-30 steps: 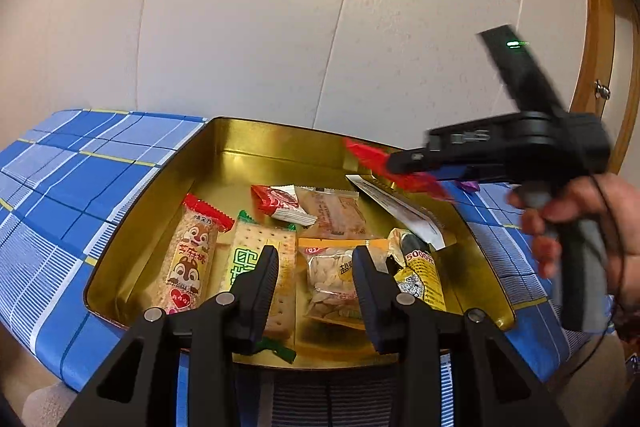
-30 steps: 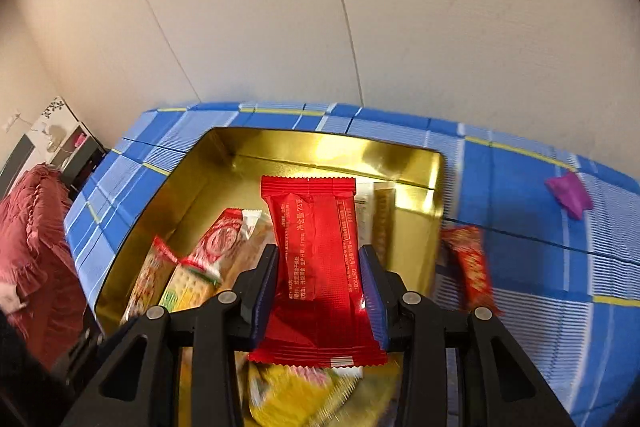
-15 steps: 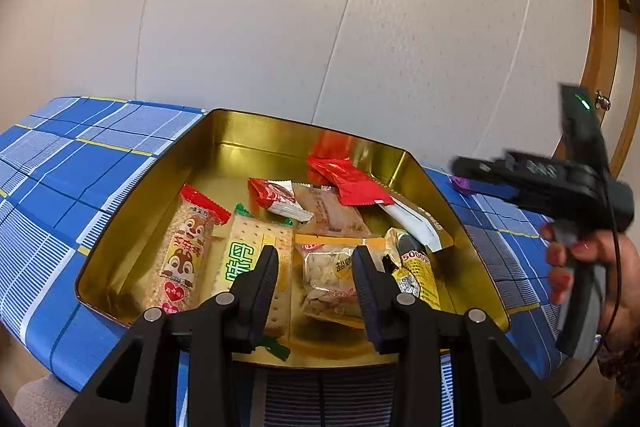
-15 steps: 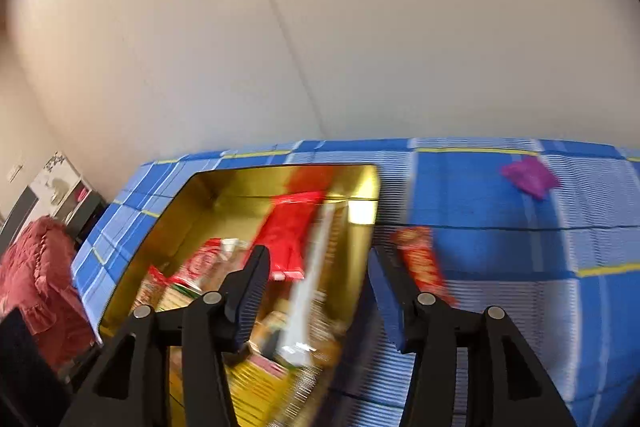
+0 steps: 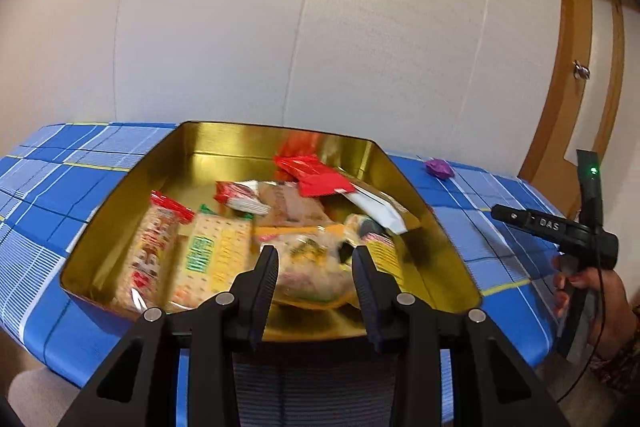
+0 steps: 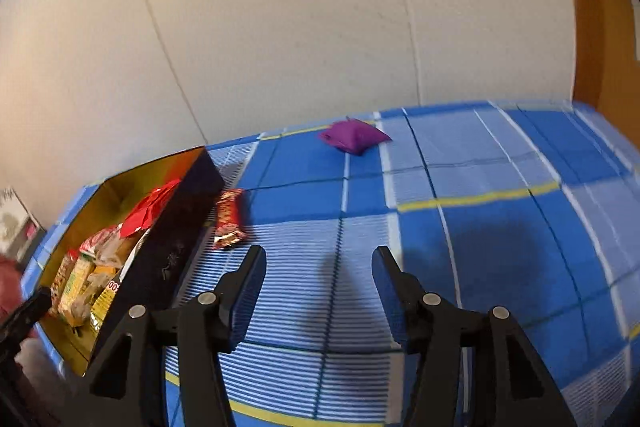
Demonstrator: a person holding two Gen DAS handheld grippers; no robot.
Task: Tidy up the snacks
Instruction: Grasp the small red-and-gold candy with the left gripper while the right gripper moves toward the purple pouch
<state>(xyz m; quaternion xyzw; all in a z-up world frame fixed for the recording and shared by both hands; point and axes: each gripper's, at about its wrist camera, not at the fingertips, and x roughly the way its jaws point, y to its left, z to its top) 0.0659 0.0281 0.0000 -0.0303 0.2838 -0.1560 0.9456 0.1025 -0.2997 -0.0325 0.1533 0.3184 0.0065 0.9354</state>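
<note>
Red packet [image 5: 316, 175] now flat in tin [image 5: 424, 227], long axis diagonal, right gripper [image 6: 319, 279] empty.

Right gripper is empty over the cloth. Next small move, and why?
Probably swing the right gripper toward the red-orange snack packet lying on the blue plaid cloth just outside the gold tin. Its jaws have just been opening with nothing between them, and that packet is the nearer of two left outside; the purple packet lies farther back.

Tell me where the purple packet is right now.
In the right wrist view the purple packet lies on the blue checked cloth near the wall, beyond the red snack bar beside the gold tin.
</note>
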